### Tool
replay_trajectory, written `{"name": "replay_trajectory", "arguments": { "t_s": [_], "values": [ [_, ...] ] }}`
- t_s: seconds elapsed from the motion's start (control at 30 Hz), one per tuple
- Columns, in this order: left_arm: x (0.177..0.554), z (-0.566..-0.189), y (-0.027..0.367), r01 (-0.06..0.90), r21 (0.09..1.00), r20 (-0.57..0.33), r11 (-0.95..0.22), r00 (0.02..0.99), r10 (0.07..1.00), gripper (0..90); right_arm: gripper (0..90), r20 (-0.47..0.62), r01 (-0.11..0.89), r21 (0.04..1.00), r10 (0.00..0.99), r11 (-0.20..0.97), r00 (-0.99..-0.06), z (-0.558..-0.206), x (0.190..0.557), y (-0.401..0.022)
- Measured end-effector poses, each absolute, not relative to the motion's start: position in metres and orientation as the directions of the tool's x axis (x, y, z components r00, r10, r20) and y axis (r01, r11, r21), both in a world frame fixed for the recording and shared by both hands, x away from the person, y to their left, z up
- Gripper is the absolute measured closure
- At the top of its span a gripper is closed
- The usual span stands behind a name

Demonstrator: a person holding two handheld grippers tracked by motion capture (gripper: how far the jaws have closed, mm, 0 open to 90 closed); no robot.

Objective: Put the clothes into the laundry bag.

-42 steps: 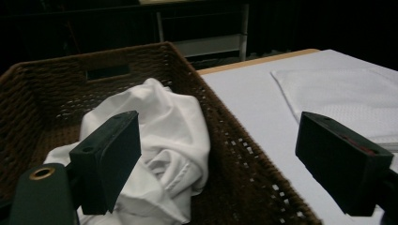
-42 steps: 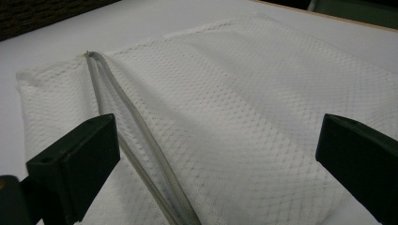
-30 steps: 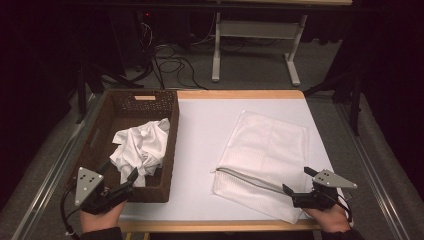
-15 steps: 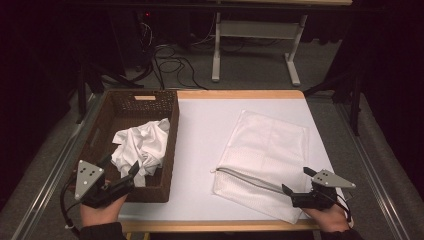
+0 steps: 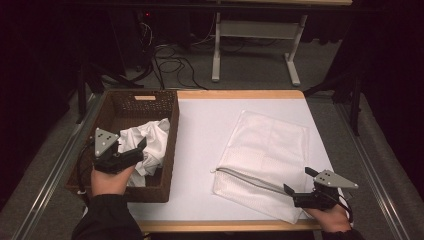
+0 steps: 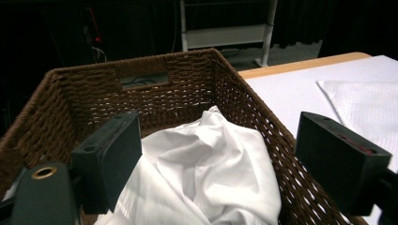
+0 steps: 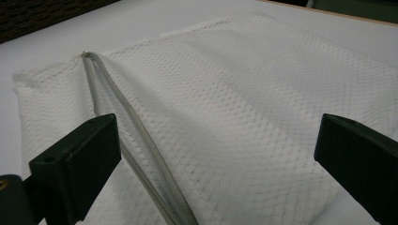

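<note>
Two white things concern us: a crumpled white cloth (image 5: pixel 145 145) lying in the wicker basket (image 5: pixel 169 150) at the left of the surface (image 5: pixel 205 130), and a mesh laundry bag (image 5: pixel 265 150) spread flat at the right, its zipper (image 5: pixel 247 179) partly parted near the front edge. We hold the left tongs (image 5: pixel 131 150) released, jaws wide, poised just over the cloth inside the basket. Our right tongs (image 5: pixel 296 186) are likewise released, at the bag's near corner beside the zipper. By our reckoning the job has barely begun: the cloth is not yet gripped or lifted, the bag not yet held open. We can read no brand, label or writing anywhere.
</note>
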State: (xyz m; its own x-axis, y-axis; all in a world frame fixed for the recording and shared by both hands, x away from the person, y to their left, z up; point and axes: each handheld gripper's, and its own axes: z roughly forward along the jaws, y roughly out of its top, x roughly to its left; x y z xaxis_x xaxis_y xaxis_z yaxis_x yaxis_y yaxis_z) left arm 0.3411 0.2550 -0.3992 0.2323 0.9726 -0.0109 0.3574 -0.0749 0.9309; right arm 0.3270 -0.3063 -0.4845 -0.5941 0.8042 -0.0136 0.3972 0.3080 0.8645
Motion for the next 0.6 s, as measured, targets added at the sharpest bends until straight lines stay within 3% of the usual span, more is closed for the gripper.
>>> {"name": "replay_trajectory", "arguments": {
  "t_s": [0.6],
  "values": [
    [0.388,-0.413,0.262,0.385,0.923,-0.074,-0.015,0.216,0.974,14.5,1.6,-0.01,0.407,0.858,0.803,0.313,-0.596,-0.488,0.329,-0.309]
  ]
}}
